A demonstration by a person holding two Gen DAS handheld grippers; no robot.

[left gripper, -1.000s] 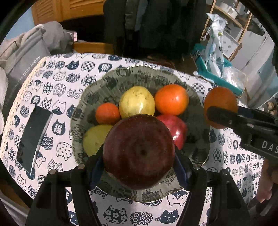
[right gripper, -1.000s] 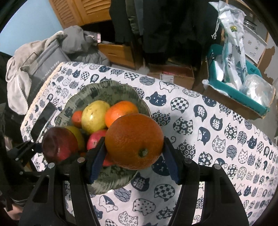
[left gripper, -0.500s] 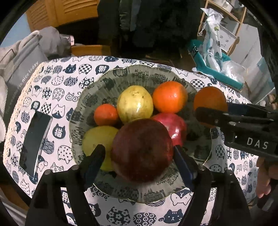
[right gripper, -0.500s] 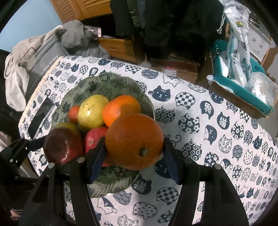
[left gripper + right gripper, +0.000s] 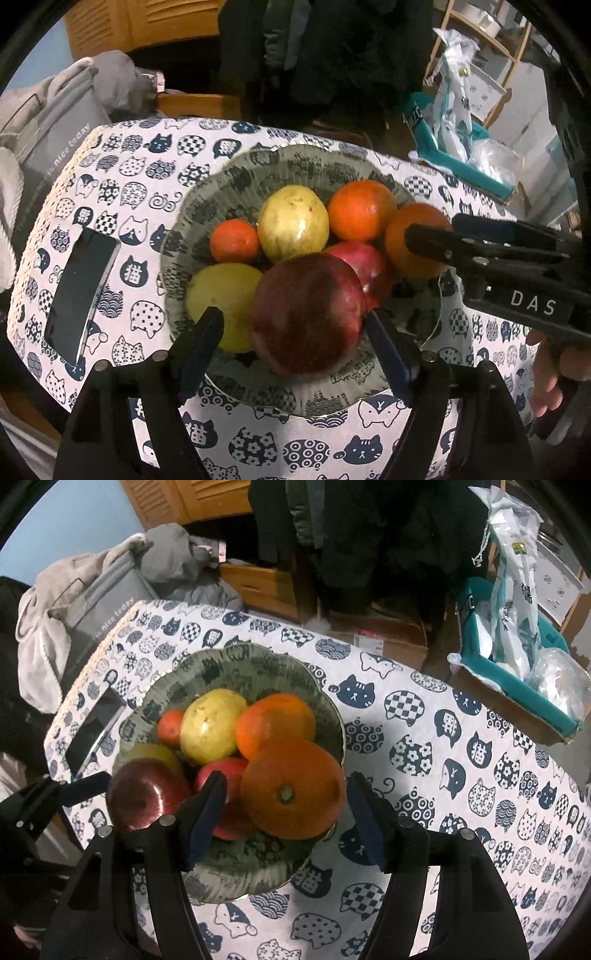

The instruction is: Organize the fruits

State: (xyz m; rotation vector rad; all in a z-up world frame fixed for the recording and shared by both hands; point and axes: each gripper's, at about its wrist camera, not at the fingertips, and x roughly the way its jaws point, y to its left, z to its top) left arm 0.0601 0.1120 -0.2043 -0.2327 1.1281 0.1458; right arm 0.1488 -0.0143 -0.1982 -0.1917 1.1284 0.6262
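Observation:
A green patterned bowl [image 5: 295, 151] holds several fruits: a yellow-green one [image 5: 291, 221], an orange [image 5: 360, 210], a small tangerine [image 5: 234, 240], a yellow fruit [image 5: 221, 295] and a red apple [image 5: 358, 262]. A dark red apple [image 5: 308, 314] rests on top of them at the near side. My left gripper [image 5: 295, 339] stands open around it, with a gap at the left pad. A large orange [image 5: 291, 790] lies in the bowl against its right rim [image 5: 332, 709]. My right gripper [image 5: 284, 812] straddles it, its jaws opening and both pads clear of the peel.
A dark phone [image 5: 83, 291] lies on the cat-print tablecloth [image 5: 424, 738] left of the bowl. Beyond the table's far left corner sits a grey bag [image 5: 55, 140]. A teal box with plastic bags [image 5: 517, 679] stands past the far right edge. A person's hand [image 5: 550, 369] holds the right gripper.
My left jaws spread and the dark red apple sank onto the fruits in the bowl. The right jaws parted from the large orange, which settled lower against the bowl's rim.

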